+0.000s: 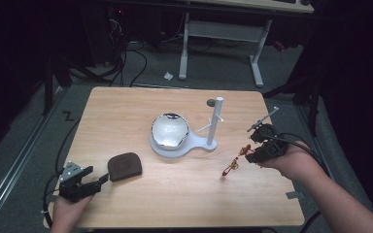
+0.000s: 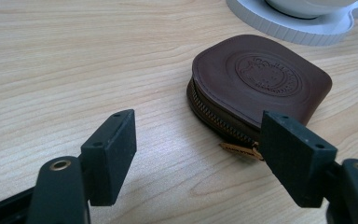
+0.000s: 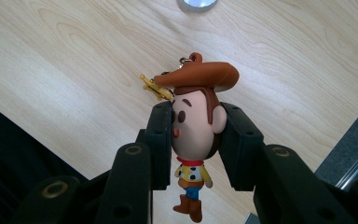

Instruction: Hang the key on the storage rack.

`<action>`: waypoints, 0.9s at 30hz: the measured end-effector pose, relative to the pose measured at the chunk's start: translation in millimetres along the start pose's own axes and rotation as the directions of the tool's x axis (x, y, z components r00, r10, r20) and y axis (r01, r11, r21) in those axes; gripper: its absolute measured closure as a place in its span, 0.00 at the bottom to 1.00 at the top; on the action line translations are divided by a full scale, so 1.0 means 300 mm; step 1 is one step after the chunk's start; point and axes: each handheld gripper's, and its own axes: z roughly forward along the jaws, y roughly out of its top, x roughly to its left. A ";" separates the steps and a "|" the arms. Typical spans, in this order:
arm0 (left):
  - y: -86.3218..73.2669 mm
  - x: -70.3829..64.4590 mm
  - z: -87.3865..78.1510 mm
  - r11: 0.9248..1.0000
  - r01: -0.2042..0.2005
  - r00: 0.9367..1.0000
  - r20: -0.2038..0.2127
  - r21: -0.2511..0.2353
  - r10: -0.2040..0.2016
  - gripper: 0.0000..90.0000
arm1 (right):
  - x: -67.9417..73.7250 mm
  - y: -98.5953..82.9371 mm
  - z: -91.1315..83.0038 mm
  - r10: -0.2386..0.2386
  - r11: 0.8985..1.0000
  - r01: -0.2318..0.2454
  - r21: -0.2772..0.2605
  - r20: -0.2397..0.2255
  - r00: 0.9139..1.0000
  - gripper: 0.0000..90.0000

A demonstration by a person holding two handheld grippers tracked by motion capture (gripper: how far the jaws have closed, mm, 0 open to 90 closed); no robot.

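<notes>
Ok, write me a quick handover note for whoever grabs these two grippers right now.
Right gripper: shut on the cowboy keychain figure, clamped at its head and lifted above the table.
Left gripper: open, low over the table, jaws aimed at the zip side of the brown zip pouch, not touching it.
Pouch lies flat and zipped shut near the white stand with the shiny bowl.
Done: figure picked up.
Left, probably: grip the pouch, open the zip, put the figure in.
</notes>
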 end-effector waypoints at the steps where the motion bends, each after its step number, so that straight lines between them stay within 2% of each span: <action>1: 0.000 -0.001 -0.001 1.000 -0.002 1.000 -0.001 0.000 0.002 0.31 | 0.002 0.005 -0.001 -0.002 1.000 0.002 0.001 -0.001 1.000 0.74; 18: 0.001 0.005 0.000 1.000 -0.003 1.000 -0.001 -0.001 0.003 0.31 | -0.001 0.100 -0.054 -0.027 0.999 0.028 -0.020 0.026 0.999 0.74; 27: 0.001 0.008 0.001 1.000 0.001 1.000 0.002 0.005 -0.001 0.31 | 0.010 0.154 -0.094 -0.036 0.998 0.038 -0.054 0.027 0.999 0.74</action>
